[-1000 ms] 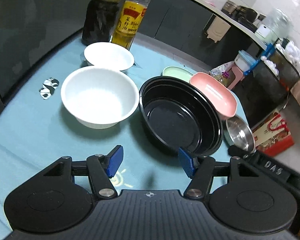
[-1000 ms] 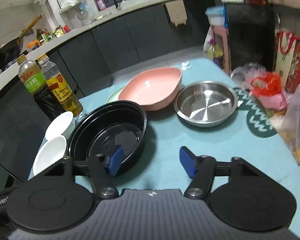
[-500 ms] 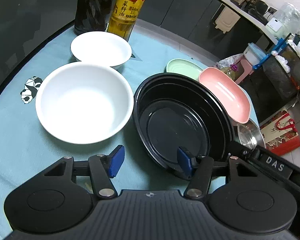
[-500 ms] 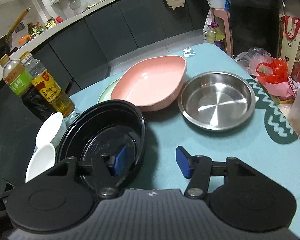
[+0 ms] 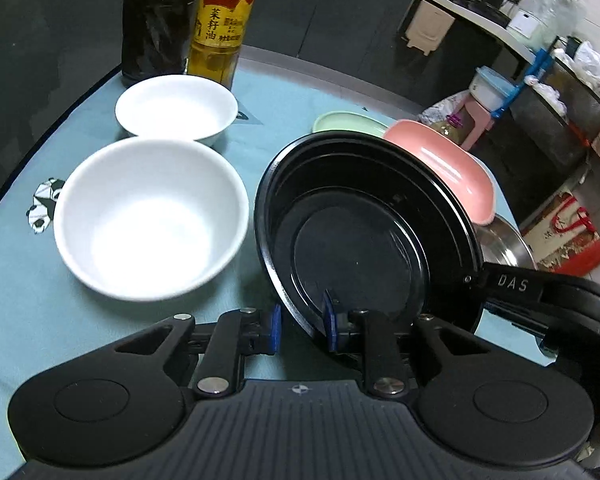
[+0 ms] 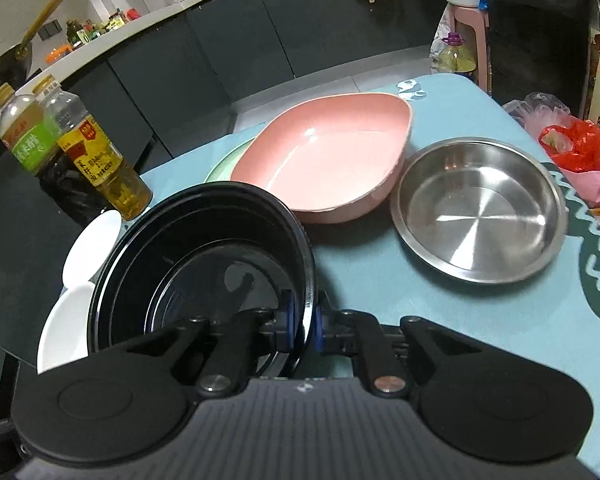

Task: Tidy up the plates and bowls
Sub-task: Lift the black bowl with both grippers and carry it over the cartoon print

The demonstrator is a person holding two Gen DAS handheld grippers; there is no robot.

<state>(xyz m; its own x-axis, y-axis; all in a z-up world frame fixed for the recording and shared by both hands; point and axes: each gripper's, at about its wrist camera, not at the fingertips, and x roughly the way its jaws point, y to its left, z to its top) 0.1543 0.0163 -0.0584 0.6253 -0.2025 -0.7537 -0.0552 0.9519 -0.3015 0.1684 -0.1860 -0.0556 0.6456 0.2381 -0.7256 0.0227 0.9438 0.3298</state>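
Observation:
A black bowl [image 5: 360,240] sits tilted on the teal table; it also shows in the right wrist view [image 6: 204,268]. My left gripper [image 5: 300,328] is shut on its near rim. My right gripper [image 6: 302,326] is shut on its right rim and shows in the left wrist view as a black body [image 5: 540,292]. A large white bowl [image 5: 148,216] and a small white bowl [image 5: 176,108] stand to the left. A pink dish [image 6: 328,156], a green plate [image 6: 224,164] under it and a steel pan [image 6: 480,208] lie to the right.
A dark sauce bottle [image 5: 156,24] and an oil bottle [image 5: 220,28] stand at the table's back left edge. Red plastic bags [image 6: 568,140] sit at the table's right end. Dark kitchen cabinets [image 6: 228,56] run behind.
Both grippers have moved in and closed on the black bowl's rim, left on the near side, right on the right side. The bowl now tilts.

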